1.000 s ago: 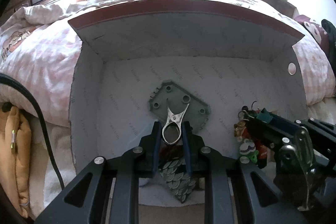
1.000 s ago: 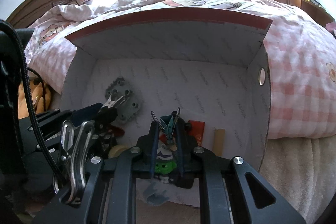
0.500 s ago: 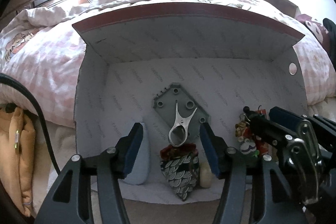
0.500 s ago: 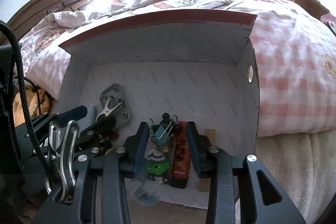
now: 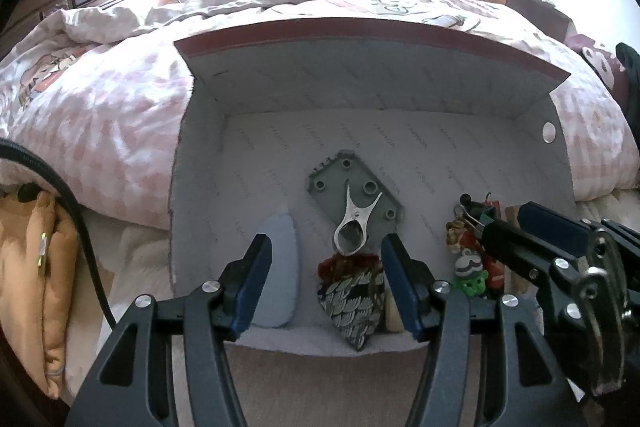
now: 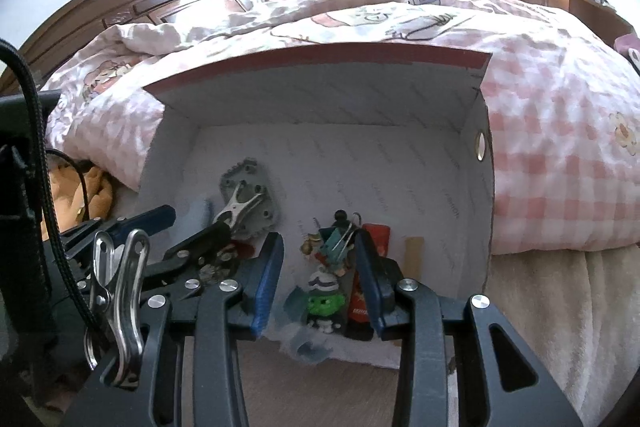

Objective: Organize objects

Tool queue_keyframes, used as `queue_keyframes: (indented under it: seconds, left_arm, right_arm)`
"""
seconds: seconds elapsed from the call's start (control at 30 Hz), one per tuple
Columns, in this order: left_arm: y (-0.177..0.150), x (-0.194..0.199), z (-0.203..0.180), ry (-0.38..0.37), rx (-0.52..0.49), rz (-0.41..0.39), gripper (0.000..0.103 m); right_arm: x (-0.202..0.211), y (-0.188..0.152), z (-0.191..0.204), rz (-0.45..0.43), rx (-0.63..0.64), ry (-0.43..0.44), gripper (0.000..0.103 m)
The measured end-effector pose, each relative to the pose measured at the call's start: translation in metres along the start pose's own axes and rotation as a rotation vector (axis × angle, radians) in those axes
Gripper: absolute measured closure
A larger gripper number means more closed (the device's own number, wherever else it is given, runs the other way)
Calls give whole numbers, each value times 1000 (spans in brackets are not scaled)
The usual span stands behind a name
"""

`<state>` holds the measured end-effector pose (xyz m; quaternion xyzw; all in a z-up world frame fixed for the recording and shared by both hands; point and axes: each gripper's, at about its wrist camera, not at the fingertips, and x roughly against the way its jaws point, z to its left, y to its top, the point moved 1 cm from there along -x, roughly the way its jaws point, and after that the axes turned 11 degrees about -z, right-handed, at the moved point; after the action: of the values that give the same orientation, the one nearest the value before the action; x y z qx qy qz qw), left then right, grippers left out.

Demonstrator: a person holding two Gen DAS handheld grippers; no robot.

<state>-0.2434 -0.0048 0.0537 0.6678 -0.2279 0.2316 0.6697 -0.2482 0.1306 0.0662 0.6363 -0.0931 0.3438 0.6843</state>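
- Left gripper (image 5: 326, 279): jaws spread wide, holding nothing. It sits at the open front edge of the box (image 5: 400, 99), which stands against the bed (image 5: 100, 115).
- Metal clip (image 5: 354, 223): free of the jaws, it leans on the grey plate (image 5: 352, 187) propped against the back wall near the middle of the box. The tilt appears to keep it upright and reachable.
- Patterned pouch (image 5: 354, 301): at the front edge, directly below the clip. The pale blue oval piece (image 5: 278, 267) stands just beside it, toward the left wall.
- Right gripper (image 6: 318, 281): jaws parted, empty, also at the front edge, right of centre.
- Teal binder clip (image 6: 335, 242): rests on top of the small figures, above the green figurine (image 6: 324, 301). The red packet (image 6: 370, 267) stands just beside them, with a tan block (image 6: 414, 257) toward the right wall.
- Judgement: items are grouped along the box's front half and both deposits look complete. The next step is probably to fetch further objects.
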Motion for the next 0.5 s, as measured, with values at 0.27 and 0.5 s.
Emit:
queue_keyframes:
  seconds: [0.27,0.5]
  left_arm:
    - [-8,25,3,6,17,0,46]
    - [-18,47,3,5,27,5,46]
  right_arm:
    - [25,-6,11,-14,16,21,64]
    - [45,-16,21,-15,30,27,64]
